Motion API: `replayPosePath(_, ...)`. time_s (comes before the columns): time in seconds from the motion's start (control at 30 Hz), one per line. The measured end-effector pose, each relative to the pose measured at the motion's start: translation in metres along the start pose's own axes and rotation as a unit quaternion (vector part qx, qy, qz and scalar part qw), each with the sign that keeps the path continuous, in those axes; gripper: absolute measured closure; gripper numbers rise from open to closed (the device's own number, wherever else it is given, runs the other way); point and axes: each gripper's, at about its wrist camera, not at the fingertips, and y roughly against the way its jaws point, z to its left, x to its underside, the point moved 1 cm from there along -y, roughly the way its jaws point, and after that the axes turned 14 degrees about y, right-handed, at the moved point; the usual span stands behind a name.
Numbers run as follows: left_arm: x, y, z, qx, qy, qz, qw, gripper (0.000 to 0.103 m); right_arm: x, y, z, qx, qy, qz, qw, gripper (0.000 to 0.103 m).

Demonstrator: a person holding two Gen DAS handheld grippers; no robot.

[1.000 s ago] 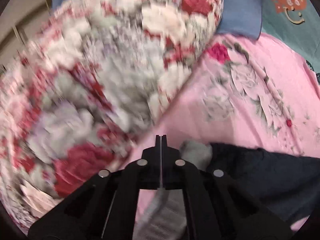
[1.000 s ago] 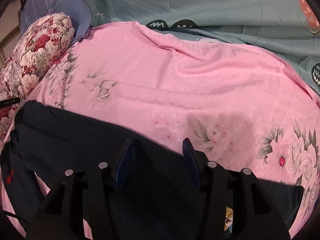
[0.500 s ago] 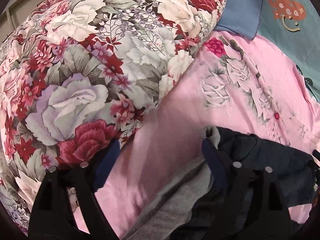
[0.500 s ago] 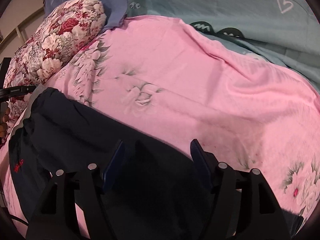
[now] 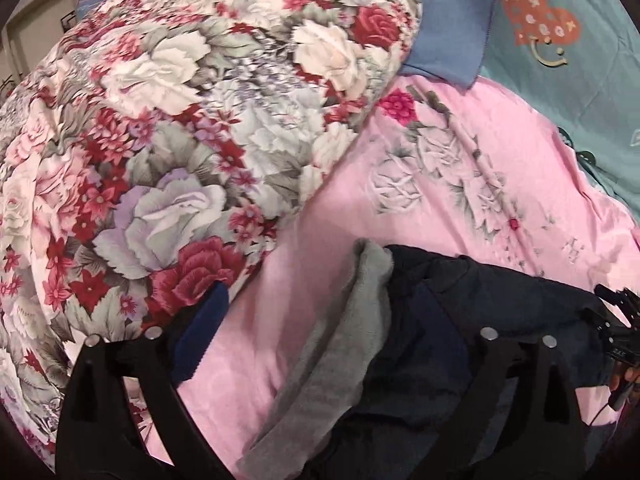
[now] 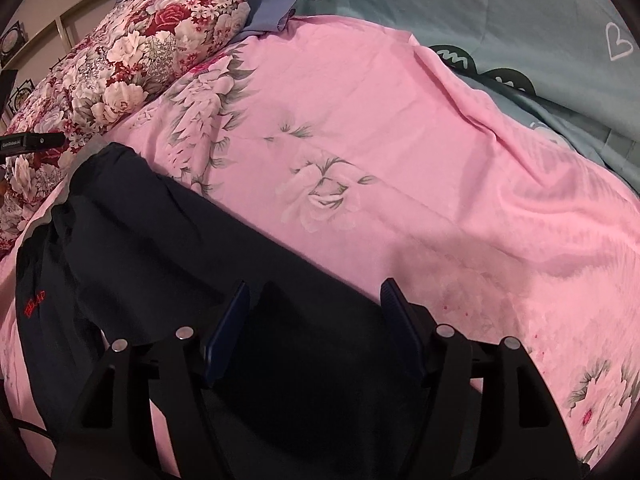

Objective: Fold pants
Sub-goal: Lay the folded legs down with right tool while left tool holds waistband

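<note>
Dark navy pants (image 6: 160, 240) with a small red logo (image 6: 34, 304) lie spread on the pink floral sheet (image 6: 400, 120). In the left wrist view their grey-lined waistband (image 5: 352, 340) is bunched up beside the dark cloth (image 5: 500, 300). My left gripper (image 5: 320, 320) hovers above it with its jaws opening wide; the waistband lies under the gap, untouched by either pad. My right gripper (image 6: 313, 292) is open over the flat part of the pants, with nothing pinched. The left gripper's body (image 6: 24, 144) shows at the right wrist view's left edge.
A big rolled floral quilt (image 5: 180, 140) lies close on the left of the pants. Behind it are a blue pillow (image 5: 448, 20) and a teal patterned sheet (image 5: 560, 80). The other gripper's tip and a hand (image 5: 616, 340) show at the right edge.
My left gripper went from shut to wide open, let the grey waistband drop and drew back upward. My right gripper's jaws widened a little and it swung across the pants.
</note>
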Motion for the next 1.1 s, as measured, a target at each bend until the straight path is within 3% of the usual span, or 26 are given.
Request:
replayPosePath(0.17,0.004,-0.033,-0.024,0.020,-0.028,0.055,0.9979,0.005,-0.002,-0.003,-0.001,0.005,-0.004,0.000,1.000,0.035)
replayPosePath(0.27,-0.005,-0.058,-0.019,0.009,0.007,0.052,0.9986,0.008,-0.001,0.001,0.001,0.008,0.000,-0.004,1.000,0.035)
replayPosePath(0.3,-0.008,-0.070,-0.014,0.013,0.027,0.069,0.9972,0.008,-0.001,0.003,0.002,0.010,-0.001,-0.007,1.000,0.035)
replayPosePath(0.37,-0.009,-0.086,-0.005,0.014,0.050,0.104,0.9932,0.022,-0.001,0.006,0.002,0.007,-0.003,-0.014,1.000,0.035)
replayPosePath(0.43,-0.009,-0.082,-0.002,0.018,0.050,0.091,0.9945,0.026,-0.001,0.007,0.003,0.017,0.003,-0.014,1.000,0.035)
replayPosePath(0.5,-0.006,-0.075,-0.008,0.028,0.027,0.086,0.9956,0.049,-0.002,0.004,0.002,0.019,0.006,-0.008,1.000,0.035)
replayPosePath(0.53,-0.005,-0.072,-0.012,0.040,0.016,0.089,0.9951,0.069,-0.003,0.000,0.001,0.019,0.008,-0.004,1.000,0.035)
replayPosePath(0.6,-0.002,-0.063,-0.022,0.042,-0.009,0.079,0.9960,0.082,-0.005,-0.006,0.003,0.009,0.011,0.008,1.000,0.040)
replayPosePath(0.63,0.000,-0.055,-0.029,0.050,-0.026,0.067,0.9962,0.090,-0.006,-0.013,0.005,0.002,0.017,0.022,1.000,0.051)
replayPosePath(0.7,0.003,-0.045,-0.037,0.054,-0.048,0.054,0.9959,0.091,-0.011,-0.016,0.013,0.007,0.036,0.023,0.999,0.061)
replayPosePath(0.77,0.003,-0.037,-0.041,0.068,-0.057,0.048,0.9950,0.092,-0.017,-0.018,0.017,-0.019,0.033,0.027,0.999,0.092)
replayPosePath(0.93,-0.004,-0.017,-0.028,0.095,-0.034,0.042,0.9940,0.093,-0.020,0.001,0.019,-0.005,0.026,0.014,1.000,0.099)
replayPosePath(1.1,0.001,0.030,-0.009,0.124,-0.047,0.008,0.9911,0.095,-0.008,0.087,0.031,-0.009,0.012,-0.062,0.998,0.099)
